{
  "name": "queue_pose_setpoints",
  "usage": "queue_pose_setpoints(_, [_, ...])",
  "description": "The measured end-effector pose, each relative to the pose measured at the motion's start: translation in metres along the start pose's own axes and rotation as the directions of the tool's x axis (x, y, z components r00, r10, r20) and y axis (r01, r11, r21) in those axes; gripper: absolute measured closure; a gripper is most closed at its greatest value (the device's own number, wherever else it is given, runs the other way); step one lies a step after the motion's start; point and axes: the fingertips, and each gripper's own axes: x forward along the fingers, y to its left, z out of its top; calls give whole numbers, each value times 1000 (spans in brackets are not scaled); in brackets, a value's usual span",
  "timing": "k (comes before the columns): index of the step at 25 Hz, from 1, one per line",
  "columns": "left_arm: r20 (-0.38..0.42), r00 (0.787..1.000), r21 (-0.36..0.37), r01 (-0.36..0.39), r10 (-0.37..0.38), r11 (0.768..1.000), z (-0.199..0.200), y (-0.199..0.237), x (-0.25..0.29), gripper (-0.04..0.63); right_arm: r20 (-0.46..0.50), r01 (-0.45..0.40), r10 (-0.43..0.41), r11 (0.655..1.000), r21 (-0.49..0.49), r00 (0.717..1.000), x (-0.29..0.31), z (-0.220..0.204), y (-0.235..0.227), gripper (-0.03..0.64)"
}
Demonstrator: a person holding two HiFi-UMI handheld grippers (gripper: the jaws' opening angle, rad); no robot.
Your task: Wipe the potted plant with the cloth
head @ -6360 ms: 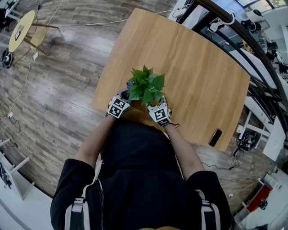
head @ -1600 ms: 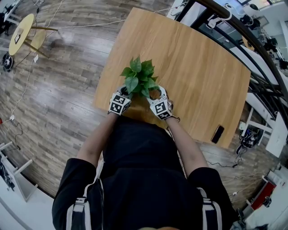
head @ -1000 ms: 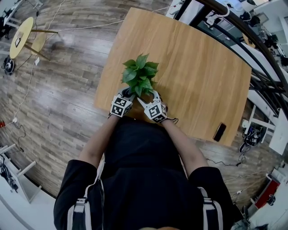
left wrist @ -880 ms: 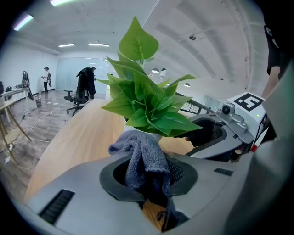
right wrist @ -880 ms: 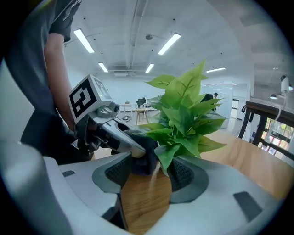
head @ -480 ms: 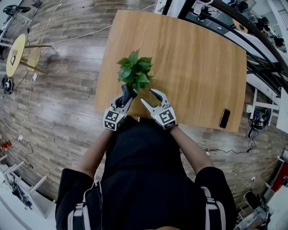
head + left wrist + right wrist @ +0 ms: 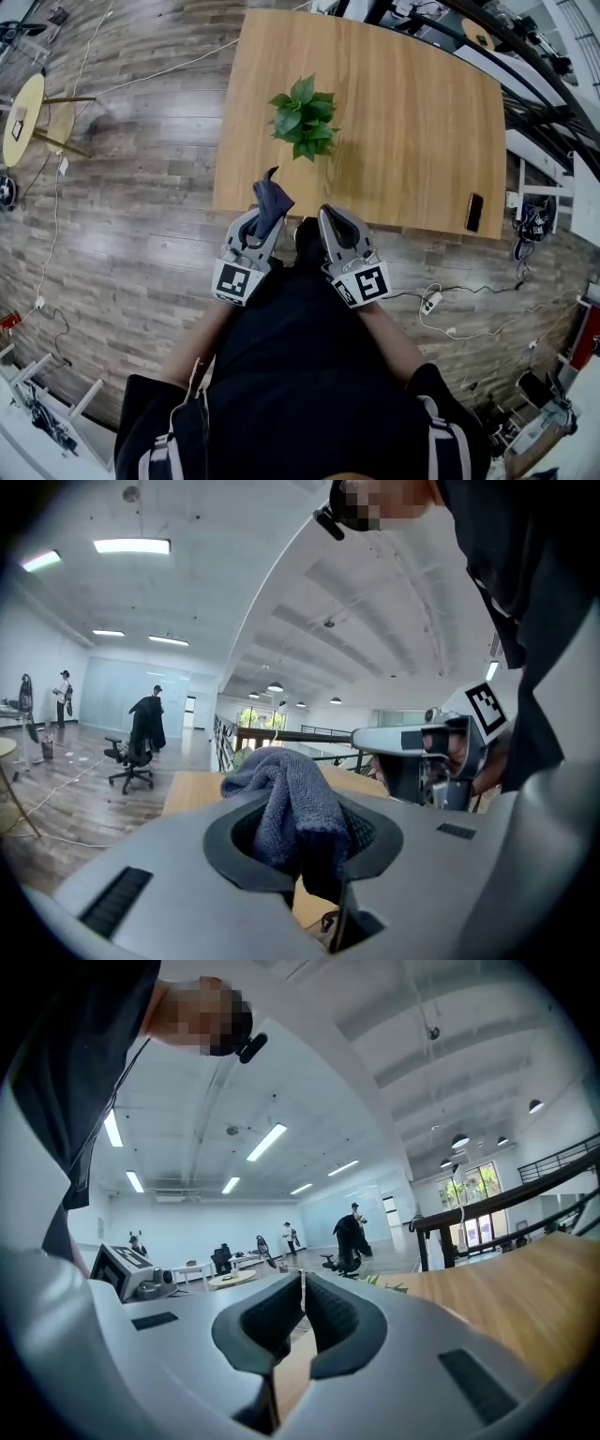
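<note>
Between the pads of the left gripper [image 7: 305, 850] a bunched blue-grey cloth [image 7: 281, 794] is pinched firmly, with a good tuft standing free beyond the tips. The right gripper [image 7: 302, 1321] has its jaws pressed together with nothing in them. Both hang near the person's body, short of the near edge of the table [image 7: 422, 103]. The potted plant [image 7: 303, 114] stands upright farther in, toward the table's left side, well apart from both tools. A dark phone [image 7: 475, 212] lies near the right edge. Any further wiping would, I judge, go best with the free tuft stroked lightly along each leaf, base to tip, the right jaws opened to steady the plant's base.
</note>
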Motion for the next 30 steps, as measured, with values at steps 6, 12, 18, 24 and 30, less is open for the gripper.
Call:
queue_pose_setpoints(6, [65,998,5,22,-22,1000,28,-17,-59,483,-28,77,-80,991,-110,996,-22,5,69,594])
queue_pose_setpoints(12, [100,995,-12,-5,6,1000,40,-19,-85,483,-19,96,-101,979,-180,995,-30,12,96,597])
queue_pose_setpoints(18, [161,987,22,-31,27,999,54,-14,-91,483,29,144,-141,964,-225,990,-33,26,97,597])
queue_pose_setpoints(24, [184,983,12,-14,11,1000,53,-24,-94,483,60,177,-167,954,-242,984,-43,33,99,598])
queue_pose_setpoints(30, [186,982,29,-22,16,999,54,-35,-92,483,88,178,-160,948,-263,983,-57,34,105,598])
